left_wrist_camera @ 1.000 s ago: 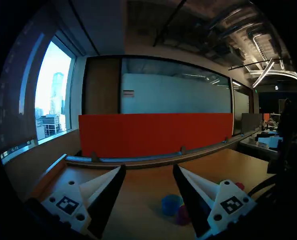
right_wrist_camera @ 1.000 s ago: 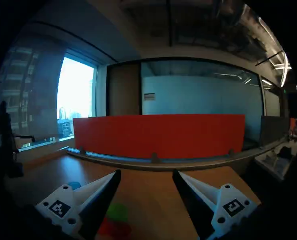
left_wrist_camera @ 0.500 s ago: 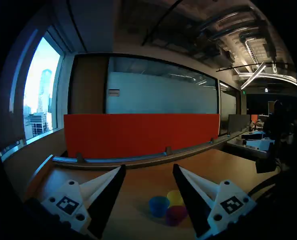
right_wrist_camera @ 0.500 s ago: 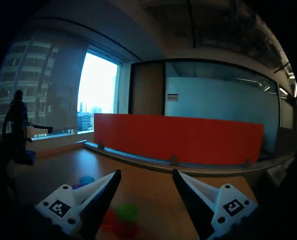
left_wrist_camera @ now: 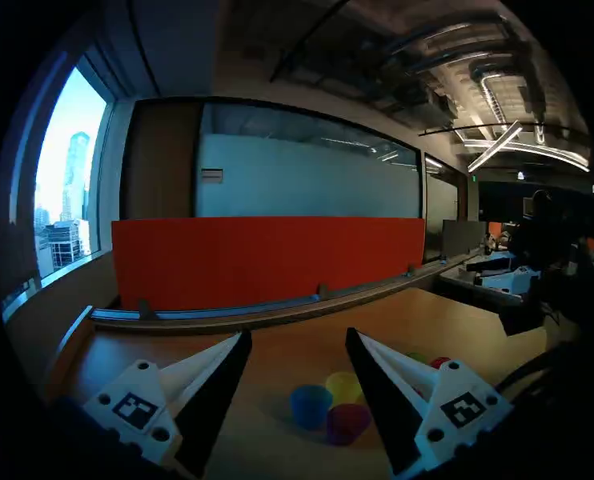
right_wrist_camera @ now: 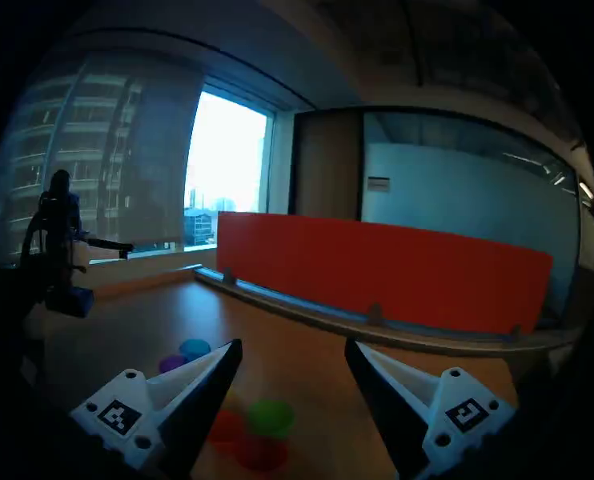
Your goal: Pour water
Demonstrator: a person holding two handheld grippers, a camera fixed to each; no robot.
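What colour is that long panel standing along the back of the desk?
The panel is orange-red; the left gripper view shows it best.

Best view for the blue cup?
Left gripper view: the blue cup stands whole and close, just ahead of the open left gripper. In the right gripper view it is smaller and farther off, at the edge of a finger.

You're working in an open-plan office. Straight ahead of your left gripper (left_wrist_camera: 297, 332), a long red partition screen (left_wrist_camera: 269, 260) stands along the far edge of the brown wooden desk (left_wrist_camera: 425, 314). Behind the screen runs a frosted glass meeting-room wall (left_wrist_camera: 305, 176). Up to the gripper's left, a tall window (left_wrist_camera: 61, 200) looks onto city towers. Overhead hang bare ceiling ducts (left_wrist_camera: 457, 72) and a slim strip light (left_wrist_camera: 497, 146), and off to its right sits a cluttered neighbouring desk (left_wrist_camera: 497, 284).
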